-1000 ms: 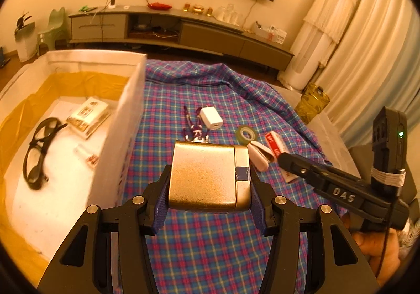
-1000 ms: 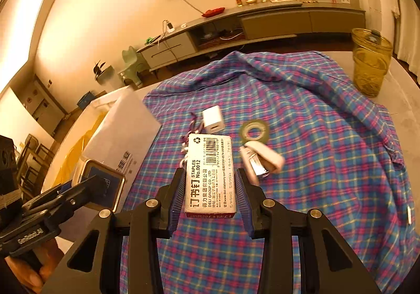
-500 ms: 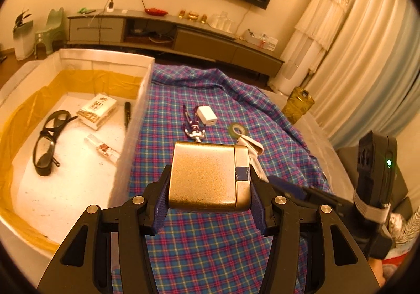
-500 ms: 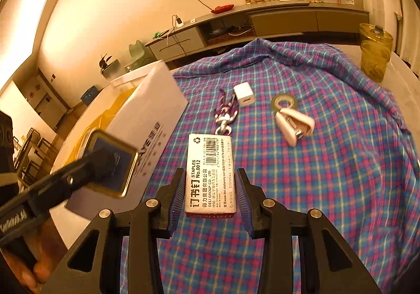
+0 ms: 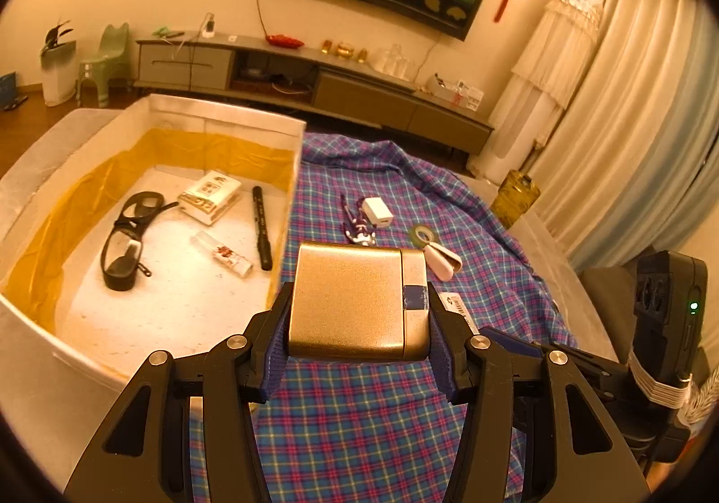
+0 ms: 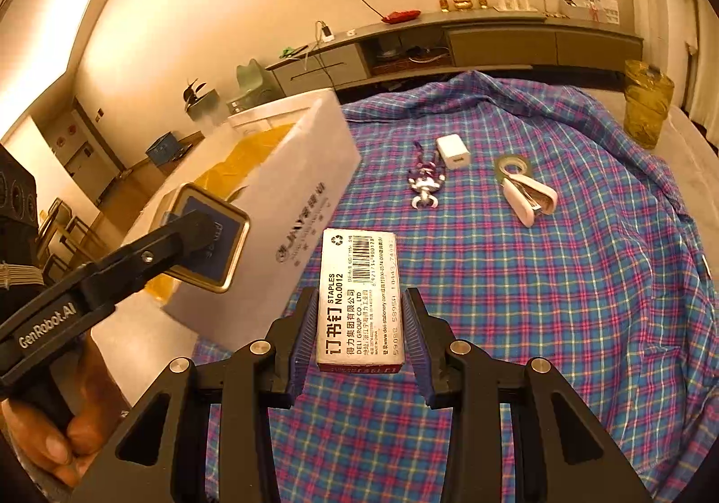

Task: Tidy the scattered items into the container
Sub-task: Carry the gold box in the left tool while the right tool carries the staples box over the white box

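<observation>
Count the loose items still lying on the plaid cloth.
4, clustered beyond the box: keychain, white charger beside it, tape roll, and stapler touching the roll. Others may be hidden.

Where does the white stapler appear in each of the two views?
Left wrist view: the white stapler lies right of centre on the plaid cloth, just past the gold tin.
Right wrist view: the stapler is upper right.
Shared landmark: the green tape roll beside it.
</observation>
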`<state>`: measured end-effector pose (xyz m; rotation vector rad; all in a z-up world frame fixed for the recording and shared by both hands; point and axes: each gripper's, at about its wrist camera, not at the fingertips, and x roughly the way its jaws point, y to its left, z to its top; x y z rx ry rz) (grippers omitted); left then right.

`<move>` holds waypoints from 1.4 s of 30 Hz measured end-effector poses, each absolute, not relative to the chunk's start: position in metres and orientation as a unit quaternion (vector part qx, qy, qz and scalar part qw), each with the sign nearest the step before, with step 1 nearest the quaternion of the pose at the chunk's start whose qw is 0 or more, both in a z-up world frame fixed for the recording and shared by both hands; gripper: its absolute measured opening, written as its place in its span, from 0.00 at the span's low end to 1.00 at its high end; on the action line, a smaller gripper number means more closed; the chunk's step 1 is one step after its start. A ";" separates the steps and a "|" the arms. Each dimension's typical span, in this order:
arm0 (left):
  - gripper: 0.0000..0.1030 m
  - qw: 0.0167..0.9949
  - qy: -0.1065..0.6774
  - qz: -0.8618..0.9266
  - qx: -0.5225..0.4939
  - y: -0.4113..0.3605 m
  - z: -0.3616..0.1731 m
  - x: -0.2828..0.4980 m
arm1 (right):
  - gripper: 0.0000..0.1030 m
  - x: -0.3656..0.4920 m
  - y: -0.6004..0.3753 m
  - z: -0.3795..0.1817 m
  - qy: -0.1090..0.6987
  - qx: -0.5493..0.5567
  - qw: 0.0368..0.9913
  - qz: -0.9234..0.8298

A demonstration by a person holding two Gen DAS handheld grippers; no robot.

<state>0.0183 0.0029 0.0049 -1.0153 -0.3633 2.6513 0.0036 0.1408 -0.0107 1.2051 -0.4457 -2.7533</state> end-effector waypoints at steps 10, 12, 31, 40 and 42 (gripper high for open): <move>0.53 0.090 -0.135 0.928 -0.336 -0.036 0.014 0.035 | 0.38 0.005 0.091 0.013 -0.110 0.388 0.079 -0.912; 0.53 0.079 -0.138 0.929 -0.334 -0.045 0.015 0.038 | 0.38 0.003 0.080 0.016 -0.102 0.388 0.085 -0.912; 0.53 0.011 -0.143 0.938 -0.317 -0.100 0.022 0.042 | 0.38 -0.023 0.019 0.034 -0.054 0.383 0.120 -0.914; 0.53 0.041 -0.228 0.910 -0.344 -0.133 0.010 0.027 | 0.38 -0.042 0.006 0.034 -0.039 0.384 0.127 -0.914; 0.53 0.046 -0.235 0.906 -0.348 -0.137 0.008 0.023 | 0.38 -0.048 0.003 0.031 -0.037 0.387 0.129 -0.912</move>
